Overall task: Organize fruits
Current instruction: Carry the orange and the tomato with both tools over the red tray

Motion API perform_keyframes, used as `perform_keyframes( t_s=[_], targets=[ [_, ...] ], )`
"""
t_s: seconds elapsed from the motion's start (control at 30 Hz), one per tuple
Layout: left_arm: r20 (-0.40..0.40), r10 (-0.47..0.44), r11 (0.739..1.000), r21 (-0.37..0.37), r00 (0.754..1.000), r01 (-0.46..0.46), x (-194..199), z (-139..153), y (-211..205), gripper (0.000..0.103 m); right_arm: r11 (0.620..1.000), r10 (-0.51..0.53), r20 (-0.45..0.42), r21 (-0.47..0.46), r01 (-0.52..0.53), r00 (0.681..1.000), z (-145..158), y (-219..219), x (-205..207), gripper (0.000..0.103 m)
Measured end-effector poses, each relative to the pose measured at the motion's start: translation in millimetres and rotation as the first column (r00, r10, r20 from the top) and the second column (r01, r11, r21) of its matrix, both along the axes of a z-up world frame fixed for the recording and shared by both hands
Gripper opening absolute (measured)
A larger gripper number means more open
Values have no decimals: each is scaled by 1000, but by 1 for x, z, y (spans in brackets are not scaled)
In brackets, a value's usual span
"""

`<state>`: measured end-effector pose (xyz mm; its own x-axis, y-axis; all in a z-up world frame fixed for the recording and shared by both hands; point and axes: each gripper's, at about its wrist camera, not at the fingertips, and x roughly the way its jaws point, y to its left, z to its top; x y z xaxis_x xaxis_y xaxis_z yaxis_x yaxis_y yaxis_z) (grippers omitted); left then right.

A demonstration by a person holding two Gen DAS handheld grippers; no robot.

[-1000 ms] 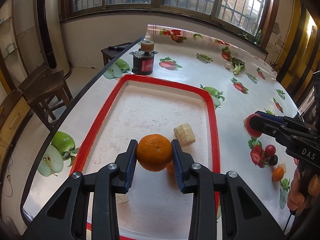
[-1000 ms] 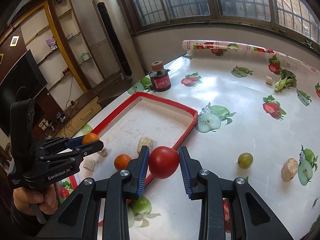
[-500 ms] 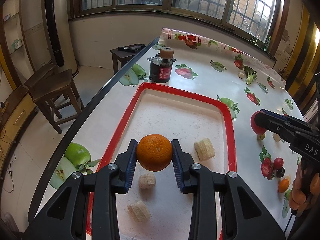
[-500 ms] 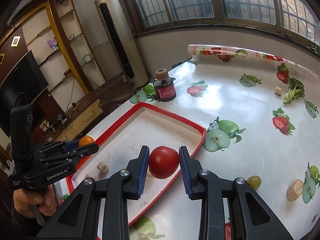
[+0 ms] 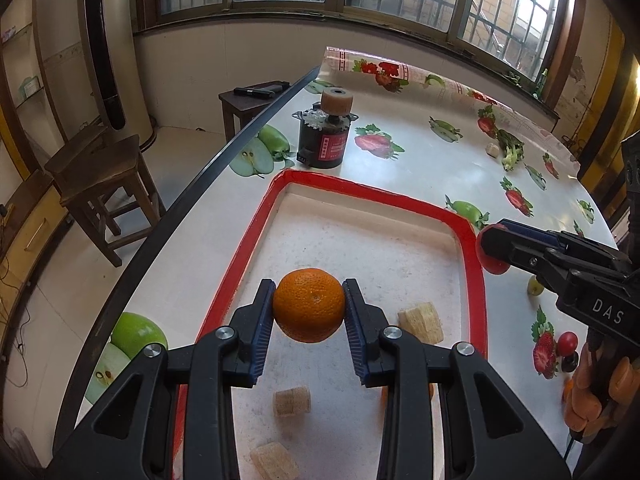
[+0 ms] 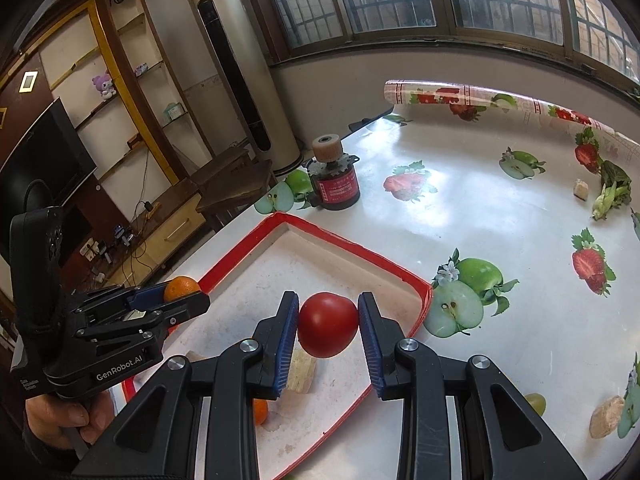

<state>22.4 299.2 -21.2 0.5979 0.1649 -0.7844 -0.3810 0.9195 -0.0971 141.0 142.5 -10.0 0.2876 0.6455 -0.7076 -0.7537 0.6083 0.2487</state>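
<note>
My left gripper (image 5: 309, 311) is shut on an orange (image 5: 309, 305) and holds it above the near part of the red-rimmed tray (image 5: 362, 192). My right gripper (image 6: 328, 325) is shut on a red tomato (image 6: 327, 324), above the tray's right side (image 6: 416, 304). Each gripper shows in the other's view: the right one (image 5: 560, 264) with the tomato (image 5: 490, 258) at the tray's right rim, the left one (image 6: 120, 328) with the orange (image 6: 180, 286) at its left rim. Several banana pieces (image 5: 420, 322) and a small orange (image 6: 260, 411) lie in the tray.
A black motor with a tan roller (image 5: 325, 136) stands beyond the tray's far edge. A green grape (image 6: 534, 403), a banana piece (image 6: 606, 422), leafy greens (image 6: 610, 196) and small fruits (image 5: 567, 342) lie on the fruit-print tablecloth to the right. The table's left edge (image 5: 180, 216) drops to wooden stools.
Both grippers have lifted and drawn back with their fruit still held. The right gripper with the tomato has moved left, from beside the tray to above it.
</note>
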Motion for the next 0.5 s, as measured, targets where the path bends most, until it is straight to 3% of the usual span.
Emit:
perform_keyframes(
  t_s=[0.5],
  targets=[
    [-65,13,999,-34,998,-15,16,-31,8,31,995,23,-31,-92,-26,999,-47,33,9,31]
  ],
)
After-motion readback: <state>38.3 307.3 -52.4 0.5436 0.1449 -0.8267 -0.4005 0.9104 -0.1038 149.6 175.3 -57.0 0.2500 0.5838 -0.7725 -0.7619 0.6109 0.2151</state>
